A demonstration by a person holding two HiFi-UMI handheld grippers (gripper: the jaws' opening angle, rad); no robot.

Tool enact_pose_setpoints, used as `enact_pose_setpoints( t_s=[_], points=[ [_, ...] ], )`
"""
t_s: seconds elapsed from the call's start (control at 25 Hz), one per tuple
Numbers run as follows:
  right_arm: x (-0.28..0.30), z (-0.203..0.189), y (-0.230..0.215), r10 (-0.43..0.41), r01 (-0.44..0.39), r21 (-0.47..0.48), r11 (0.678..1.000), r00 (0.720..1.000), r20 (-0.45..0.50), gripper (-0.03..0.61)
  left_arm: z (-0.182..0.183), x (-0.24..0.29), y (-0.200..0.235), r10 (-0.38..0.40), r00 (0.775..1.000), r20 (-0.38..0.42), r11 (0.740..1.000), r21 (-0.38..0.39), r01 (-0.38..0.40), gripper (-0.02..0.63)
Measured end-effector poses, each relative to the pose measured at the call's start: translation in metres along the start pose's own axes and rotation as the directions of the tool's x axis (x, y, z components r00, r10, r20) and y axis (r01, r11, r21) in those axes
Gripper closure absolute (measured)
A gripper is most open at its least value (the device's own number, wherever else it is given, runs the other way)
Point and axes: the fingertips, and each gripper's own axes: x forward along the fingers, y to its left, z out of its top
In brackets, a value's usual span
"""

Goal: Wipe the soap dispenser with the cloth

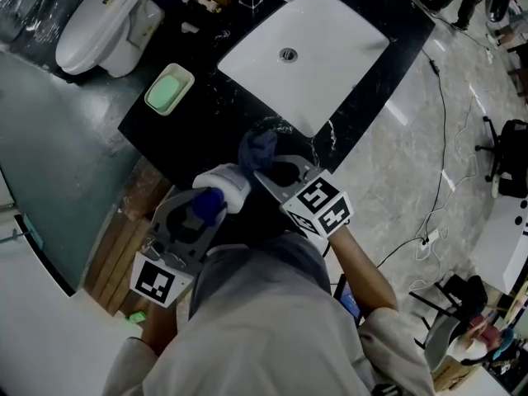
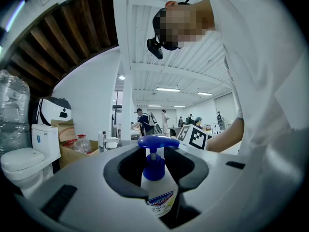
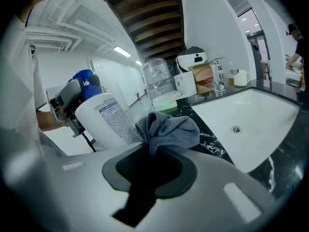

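The left gripper (image 2: 157, 164) has its 2 fingers clamped on the dispenser (image 2: 159, 190), just below the blue pump. The right gripper (image 3: 153, 154) pinches the cloth (image 3: 170, 128) between its 2 fingers. Only its view shows the cloth against the dispenser's label side. The sink (image 1: 330, 52) lies beyond both.

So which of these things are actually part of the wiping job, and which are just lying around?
In use: soap dispenser, held by the left gripper; cloth, held by the right gripper.
Lying about: sink, green soap dish, toilet.
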Motion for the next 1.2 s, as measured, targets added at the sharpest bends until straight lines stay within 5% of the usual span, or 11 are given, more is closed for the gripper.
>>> enact_pose_setpoints(
  t_s=[0.44,1.2],
  points=[
    [0.008,0.000,-0.002,0.060,-0.062,-0.017,0.998,0.996,-0.070,0.531,-0.001,0.002,0.000,-0.013,1.000,0.001,1.000,-0.005,0.013,0.499],
    [0.011,0.015,0.013,0.103,-0.161,-0.249,0.955,0.968,-0.229,0.529,0.000,0.007,0.000,-0.026,0.999,0.022,1.000,-0.017,0.026,0.499]
  ],
)
